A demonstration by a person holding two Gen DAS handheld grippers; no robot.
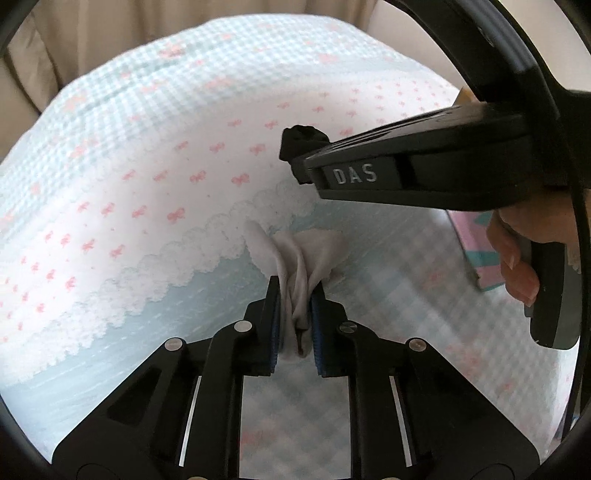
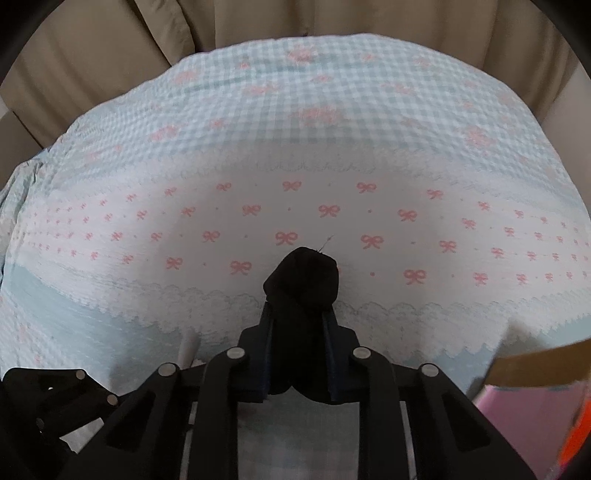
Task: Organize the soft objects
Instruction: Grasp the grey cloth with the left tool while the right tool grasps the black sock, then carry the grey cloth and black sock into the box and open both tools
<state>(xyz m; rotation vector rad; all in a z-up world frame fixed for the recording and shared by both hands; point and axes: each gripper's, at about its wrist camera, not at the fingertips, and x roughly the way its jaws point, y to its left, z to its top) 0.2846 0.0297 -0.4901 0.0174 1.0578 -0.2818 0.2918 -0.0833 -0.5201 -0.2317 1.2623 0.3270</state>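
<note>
— Socks, is that what they've got hold of?
— Looks so. Nearest, the left tongs are pinched on a bunched white sock, lifted just off the bedspread. Beside them the right tongs are clamped on a black sock, which bulges out past the tips.
— Any container around?
— Only a box on the right, pink and teal with a brown cardboard flap; a hand on the right tool's grip covers part of it. I cannot tell what is inside.
— And further off?
— Bow-printed white cloth, then blue gingham, then beige curtains behind the bed.
</note>
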